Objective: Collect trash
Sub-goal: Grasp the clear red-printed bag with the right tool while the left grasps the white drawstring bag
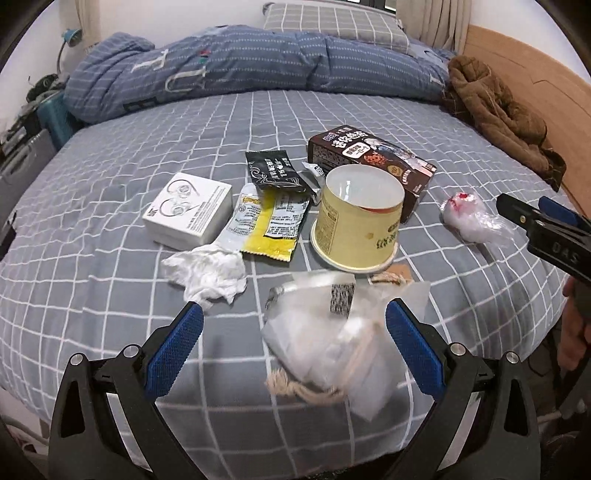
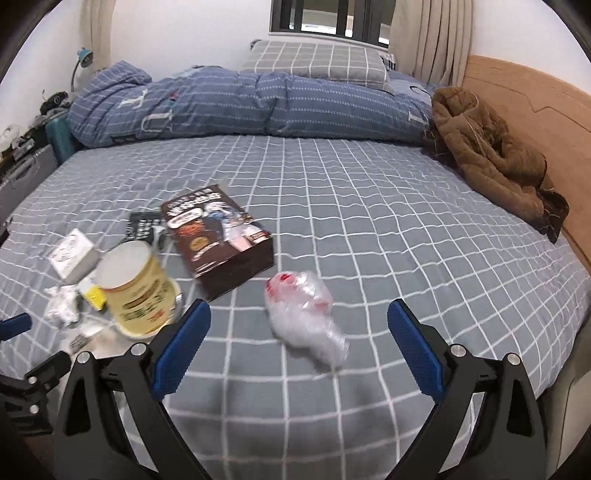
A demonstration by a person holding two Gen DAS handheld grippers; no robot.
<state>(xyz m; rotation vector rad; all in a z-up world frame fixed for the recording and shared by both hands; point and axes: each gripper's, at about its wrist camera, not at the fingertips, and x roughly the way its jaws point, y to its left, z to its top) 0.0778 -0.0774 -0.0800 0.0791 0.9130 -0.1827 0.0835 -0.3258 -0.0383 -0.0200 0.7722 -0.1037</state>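
On the bed (image 1: 147,147), a gray checked sheet carried the trash in a loose cluster. Yellow paper cup (image 1: 360,218) stood upside down on its rim, open base facing up; nothing visible inside the recess. Brown carton (image 1: 373,155) lay flat, touching the cup at the cup's 1 o'clock. White box (image 1: 188,212) with an earphone drawing sat closed at the cup's 9 o'clock, contents not visible. Between box and cup: black sachet (image 1: 275,171) and yellow-and-white wrapper (image 1: 273,225), overlapping. Crumpled tissue (image 1: 208,273) lay at the wrapper's 7 o'clock. Translucent bag (image 1: 332,339) with a cord and a printed label lay at the cup's 6 o'clock, contents unclear. Crumpled clear plastic (image 2: 304,314) with red marks lay alone at the cup's 3 o'clock.

At the far side: folded blue quilt (image 1: 240,62), gray checked pillow (image 1: 332,22), brown coat (image 1: 495,107) against the wooden headboard (image 1: 535,62).

Left gripper (image 1: 293,347): jaws spread wide, hovering with the translucent bag between the pads, empty. Right gripper (image 2: 299,347): jaws spread wide, clear plastic lying between the blue pads (image 2: 183,347), no contact evident.
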